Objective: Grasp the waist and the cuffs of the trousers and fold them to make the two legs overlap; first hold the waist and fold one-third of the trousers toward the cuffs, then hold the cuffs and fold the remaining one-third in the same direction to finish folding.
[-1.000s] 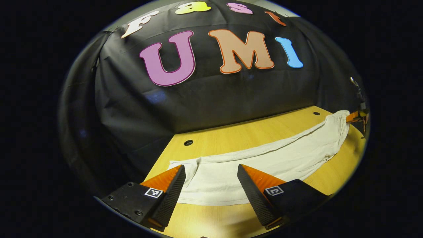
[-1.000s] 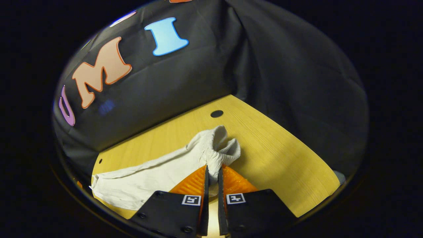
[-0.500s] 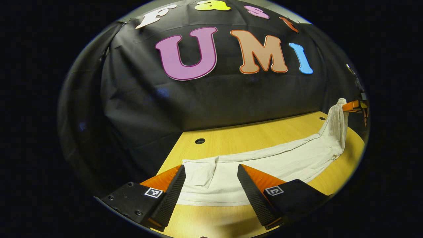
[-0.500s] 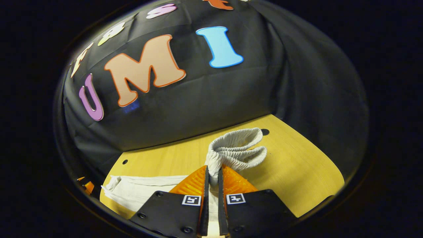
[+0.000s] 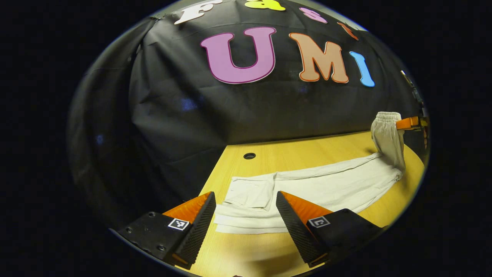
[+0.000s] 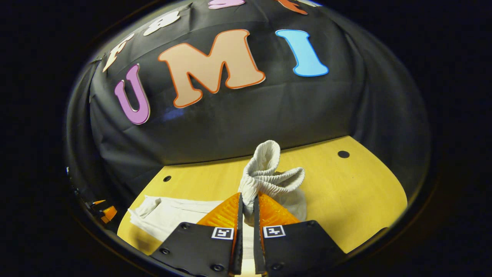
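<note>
The trousers [image 5: 326,186] are off-white and lie stretched along the yellow wooden table [image 5: 307,148], in front of the black cloth wall [image 5: 250,111].

In the right gripper view, the right gripper [image 6: 246,200] has its fingers closed together on the gathered elastic waist [image 6: 269,179], with both fingers pressing on the fabric. The waist is lifted off the table and bunches above the fingertips. In the left gripper view, the same waist end [image 5: 387,130] hangs raised at the far right of the table, while the rest of the garment lies flat.

The left gripper [image 5: 246,204] has its fingers wide apart and holds nothing. The cuff end [image 5: 246,198] of the trousers lies on the table between and just beyond the two fingers, with one corner folded over.

A round hole [image 5: 249,156] in the table sits beyond the cuffs.
</note>
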